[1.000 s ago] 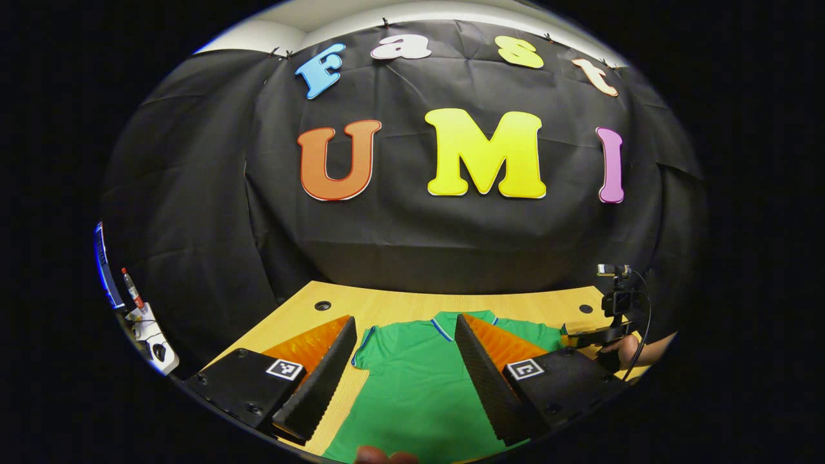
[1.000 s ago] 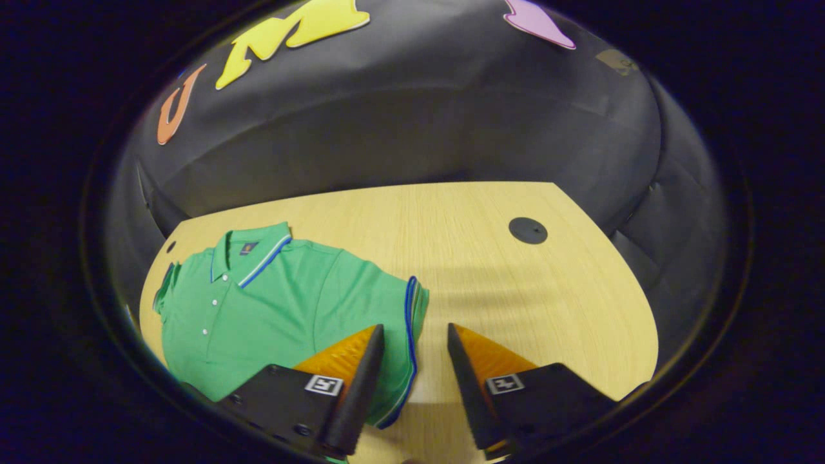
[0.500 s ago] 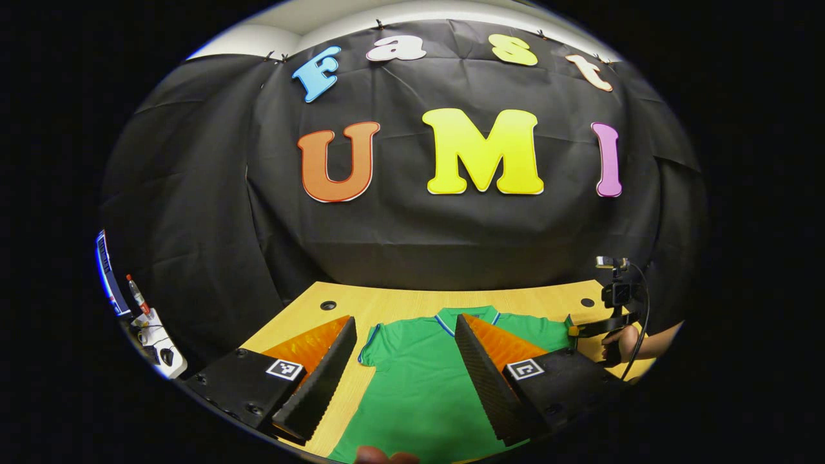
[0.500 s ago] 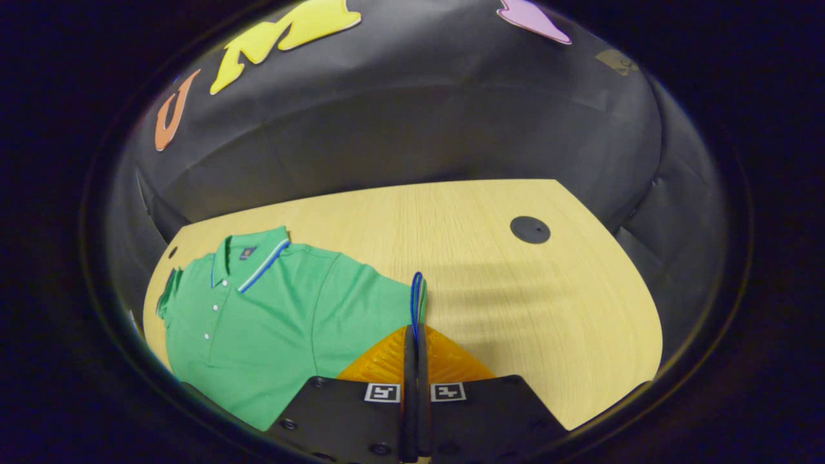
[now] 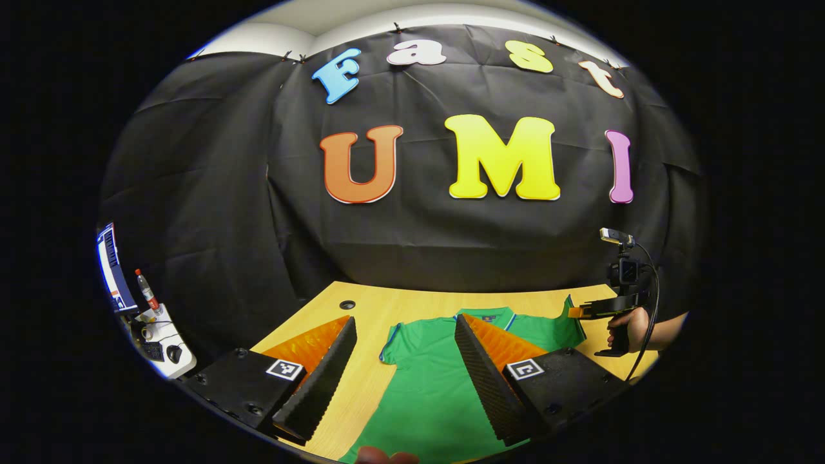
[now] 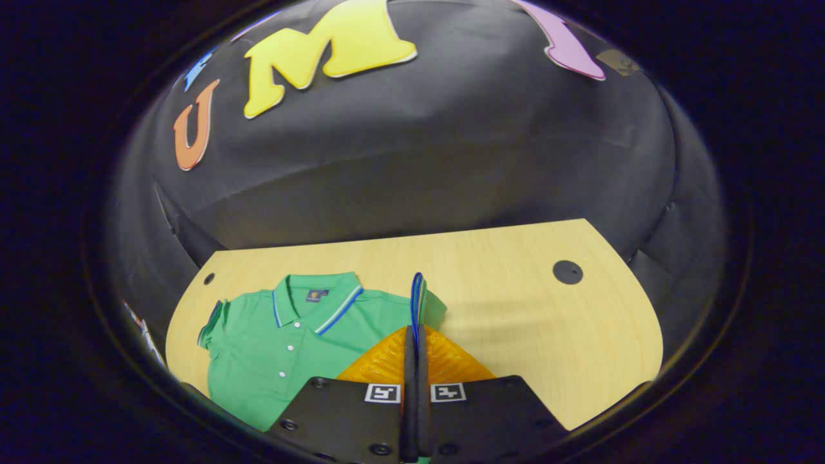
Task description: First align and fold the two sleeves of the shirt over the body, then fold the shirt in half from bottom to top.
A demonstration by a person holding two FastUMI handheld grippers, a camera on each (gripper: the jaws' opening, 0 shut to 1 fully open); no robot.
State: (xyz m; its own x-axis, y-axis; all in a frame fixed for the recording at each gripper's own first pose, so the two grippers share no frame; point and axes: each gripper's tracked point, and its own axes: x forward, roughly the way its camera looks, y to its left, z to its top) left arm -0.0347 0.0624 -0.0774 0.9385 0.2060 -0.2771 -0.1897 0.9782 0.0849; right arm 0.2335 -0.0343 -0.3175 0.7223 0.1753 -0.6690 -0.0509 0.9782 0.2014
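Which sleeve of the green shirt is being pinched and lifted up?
The blue-edged sleeve clamped in the right gripper is lifted. The other sleeve lies flat on the table.

The left gripper [image 5: 403, 361] has two black housings, each with round screws and a small square black-and-white marker. Its fingers [image 5: 322, 377] are wedge-shaped, with ribbed sides and a finely toothed inner face. The right gripper [image 6: 416, 361] has the same black housings, screws near 7 o'clock and paired square markers flanking the seam. In the left gripper view, at 3 o'clock, that right gripper [image 5: 583, 311] has a black pistol handle held in a hand [image 5: 628, 322], a small camera block on top, and a black cable looping down.
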